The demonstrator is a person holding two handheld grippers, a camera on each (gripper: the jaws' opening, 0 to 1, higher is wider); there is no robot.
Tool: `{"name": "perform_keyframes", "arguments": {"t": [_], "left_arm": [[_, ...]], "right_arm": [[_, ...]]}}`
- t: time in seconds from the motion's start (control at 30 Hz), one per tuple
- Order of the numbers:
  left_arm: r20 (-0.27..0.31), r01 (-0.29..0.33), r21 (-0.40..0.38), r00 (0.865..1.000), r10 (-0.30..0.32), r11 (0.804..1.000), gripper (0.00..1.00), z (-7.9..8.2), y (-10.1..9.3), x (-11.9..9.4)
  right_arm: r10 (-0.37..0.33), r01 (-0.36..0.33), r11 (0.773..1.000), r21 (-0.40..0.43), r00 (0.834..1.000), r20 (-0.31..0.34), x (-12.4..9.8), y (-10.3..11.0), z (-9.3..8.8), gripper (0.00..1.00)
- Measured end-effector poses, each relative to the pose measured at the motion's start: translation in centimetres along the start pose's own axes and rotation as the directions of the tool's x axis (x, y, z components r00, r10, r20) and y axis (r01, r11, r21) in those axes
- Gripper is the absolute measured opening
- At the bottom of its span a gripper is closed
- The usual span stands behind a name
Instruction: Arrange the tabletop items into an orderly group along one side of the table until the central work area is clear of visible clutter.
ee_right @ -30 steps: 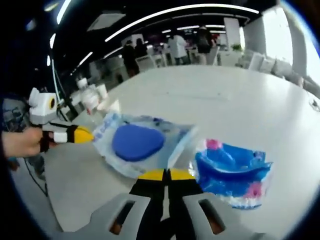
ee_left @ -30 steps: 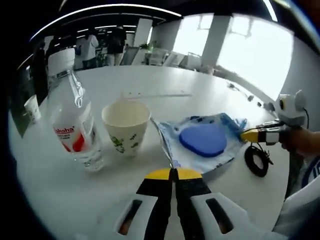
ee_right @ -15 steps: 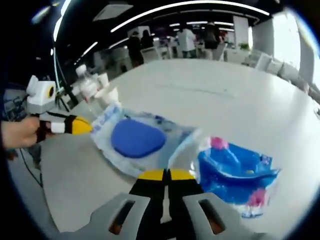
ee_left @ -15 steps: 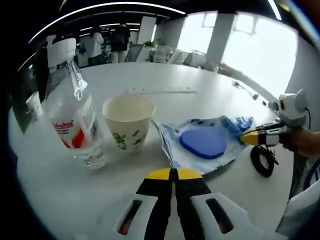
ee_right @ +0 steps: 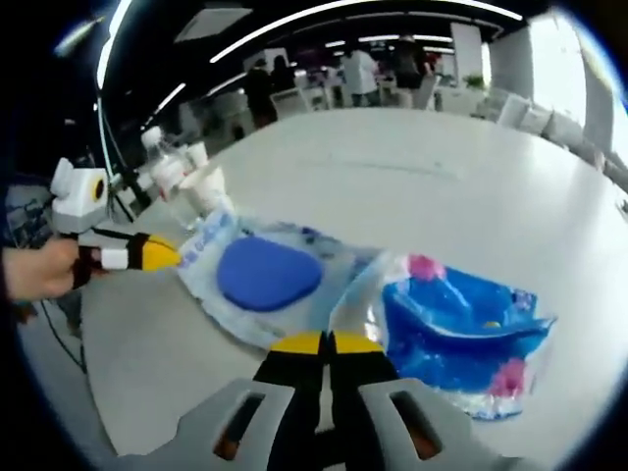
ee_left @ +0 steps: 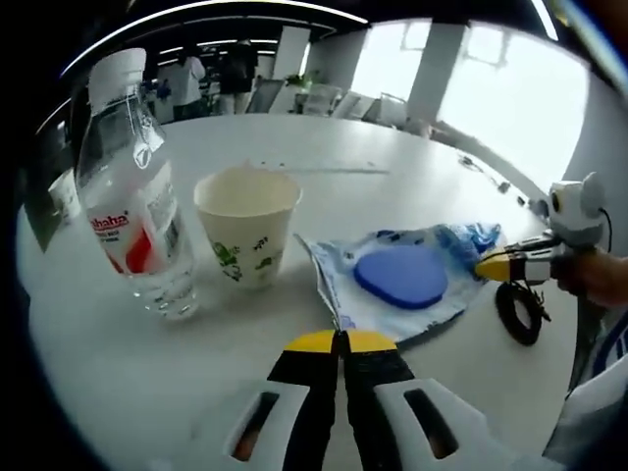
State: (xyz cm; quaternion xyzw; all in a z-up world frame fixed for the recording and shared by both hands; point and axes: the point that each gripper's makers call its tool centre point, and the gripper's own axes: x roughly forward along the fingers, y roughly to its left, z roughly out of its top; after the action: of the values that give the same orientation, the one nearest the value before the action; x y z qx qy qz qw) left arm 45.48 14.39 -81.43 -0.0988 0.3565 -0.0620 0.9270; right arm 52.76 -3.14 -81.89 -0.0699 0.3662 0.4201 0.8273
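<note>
Table: white table [ee_left: 412, 147], bottle [ee_left: 128, 216] and cup [ee_left: 247, 235] at ten o'clock.
Jaws: left gripper [ee_left: 340, 340] and right gripper [ee_right: 328, 342] each clamp the blue pouch [ee_left: 397, 280].
Tip: pull evenly.

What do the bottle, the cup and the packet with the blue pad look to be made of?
Bottle: clear, glossy plastic; it is see-through, with a white cap and a printed label.
Cup: probably paper; matte cream wall with a green print.
Packet: thin plastic film, shiny and wrinkled. The blue pad inside looks matte, possibly sponge or foam.
</note>
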Motion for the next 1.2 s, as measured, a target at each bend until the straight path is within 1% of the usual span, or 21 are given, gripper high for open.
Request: {"name": "perform_keyframes", "arguments": {"t": [0.07, 0.23, 0.37, 0.77, 1.0, 1.2], "left_arm": [[-0.011, -0.005, 0.008, 1.000, 0.005, 1.000, 0.00, -0.3, 0.2, 0.2], [-0.008, -0.009, 0.000, 1.000, 0.009, 1.000, 0.00, -0.3, 0.2, 0.2], [-0.016, -0.012, -0.001, 1.000, 0.012, 1.000, 0.00, -0.6, 0.4, 0.5], [-0.012, -0.016, -0.035, 1.000, 0.016, 0.999, 0.00, -0.8, 0.5, 0.7], [-0.017, -0.020, -0.040, 1.000, 0.019, 0.999, 0.00, -1.0, 0.3, 0.7], [-0.019, -0.026, -0.049, 0.999, 0.025, 0.998, 0.00, -1.1, 0.2, 0.6]], "right_arm": [[0.001, -0.001, 1.000, 0.001, 1.000, 0.000, 0.1, -0.1, 0.0, 0.00], [-0.003, 0.003, 1.000, 0.014, 1.000, 0.003, 0.1, -0.2, 0.0, 0.00], [-0.005, 0.005, 1.000, 0.020, 1.000, 0.001, 0.2, -0.3, -0.2, 0.00], [-0.009, 0.009, 0.999, 0.049, 1.000, -0.003, 0.4, -0.6, -0.7, 0.00], [-0.008, 0.008, 0.999, 0.054, 1.000, -0.003, 0.5, -0.7, -1.0, 0.00], [-0.008, 0.008, 0.999, 0.040, 1.000, 0.001, 0.5, -0.7, -1.0, 0.00]]}}
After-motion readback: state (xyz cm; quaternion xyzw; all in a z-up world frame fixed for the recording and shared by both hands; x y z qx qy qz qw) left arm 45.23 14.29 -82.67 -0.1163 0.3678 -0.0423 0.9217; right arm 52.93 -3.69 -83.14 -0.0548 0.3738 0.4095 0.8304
